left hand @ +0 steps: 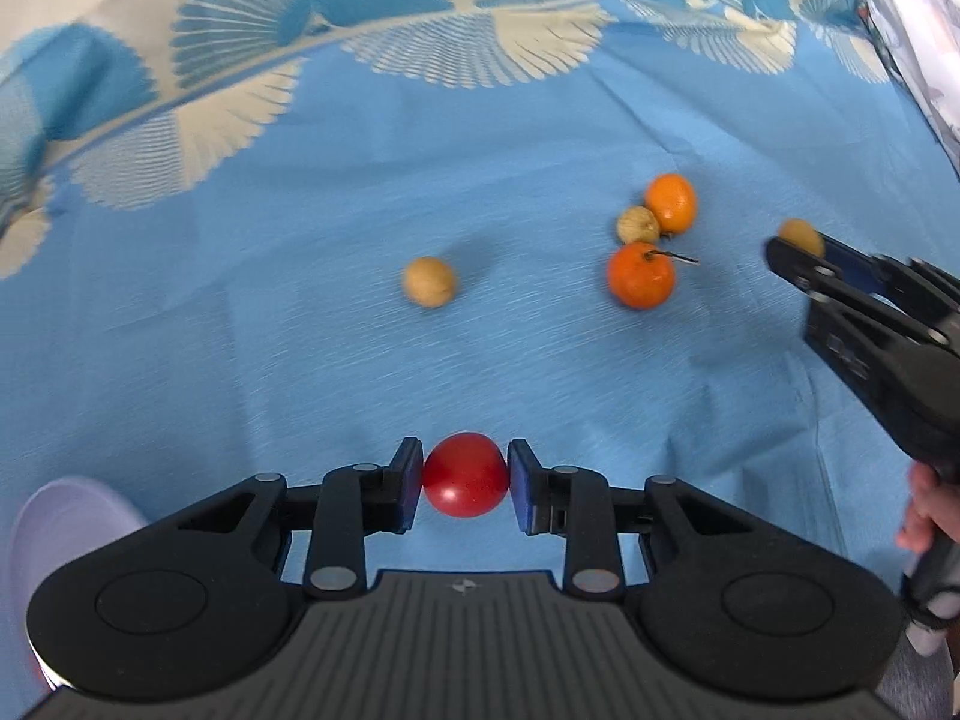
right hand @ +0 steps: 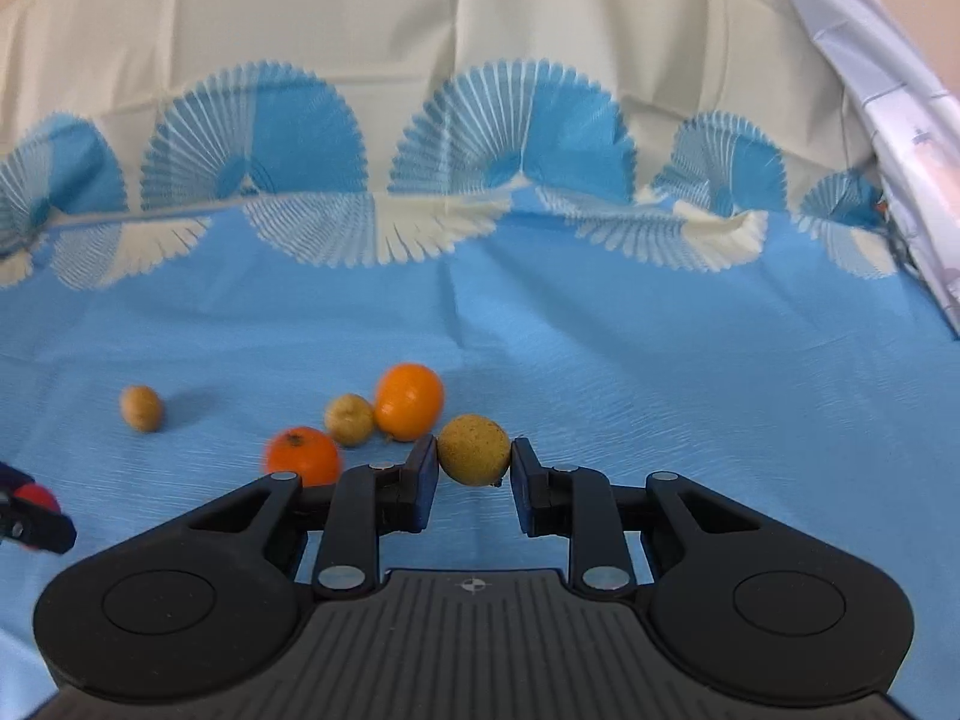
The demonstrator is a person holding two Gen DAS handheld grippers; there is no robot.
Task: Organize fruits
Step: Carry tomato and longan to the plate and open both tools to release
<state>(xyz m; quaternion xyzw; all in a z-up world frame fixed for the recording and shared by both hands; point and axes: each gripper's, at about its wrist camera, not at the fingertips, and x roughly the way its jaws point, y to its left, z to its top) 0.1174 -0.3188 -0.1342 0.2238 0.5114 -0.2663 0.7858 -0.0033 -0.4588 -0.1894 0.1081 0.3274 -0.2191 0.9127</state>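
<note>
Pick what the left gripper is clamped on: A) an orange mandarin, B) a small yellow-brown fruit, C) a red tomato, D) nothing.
C: in the left wrist view the left gripper has both pads pressed against the red tomato.

A creased blue cloth (right hand: 660, 372) with cream and blue fan shapes along its far edge covers the surface, and a pale patterned sheet (right hand: 888, 138) hangs at its far right corner.

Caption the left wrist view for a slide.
Left gripper clamps a red tomato above the blue cloth.
</note>
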